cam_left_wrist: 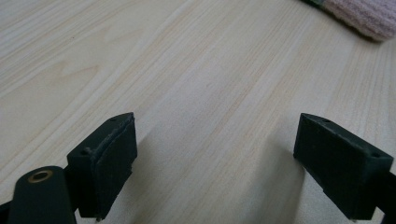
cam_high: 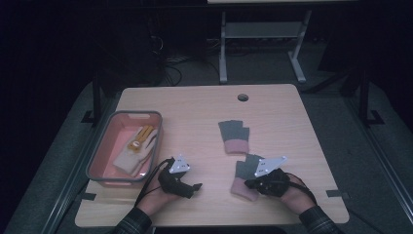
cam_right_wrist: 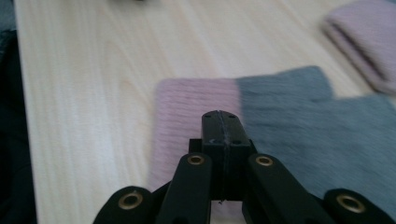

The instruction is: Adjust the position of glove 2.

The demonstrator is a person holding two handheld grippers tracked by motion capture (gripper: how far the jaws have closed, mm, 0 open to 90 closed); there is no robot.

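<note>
Two grey fingerless gloves with pink cuffs lie on the wooden table (cam_high: 204, 107). The far glove (cam_high: 234, 136) (cam_right_wrist: 364, 32) is near the middle. The near glove (cam_high: 243, 170) (cam_right_wrist: 303, 116) lies at the front right, and over its cuff my right gripper (cam_high: 249, 184) (cam_right_wrist: 223, 116) hovers, jaws shut together with nothing between them. My left gripper (cam_high: 196, 186) (cam_left_wrist: 215, 135) rests open above bare wood at the front left, pointing right; a pink knitted cuff (cam_left_wrist: 359, 16) shows at the top right of the left gripper view.
A pink bin with a grey rim (cam_high: 97, 161) stands at the table's left edge and holds a white and yellow glove (cam_high: 134, 151). A round cable hole (cam_high: 243, 97) is at the back. Metal desk legs (cam_high: 223, 53) stand beyond the table.
</note>
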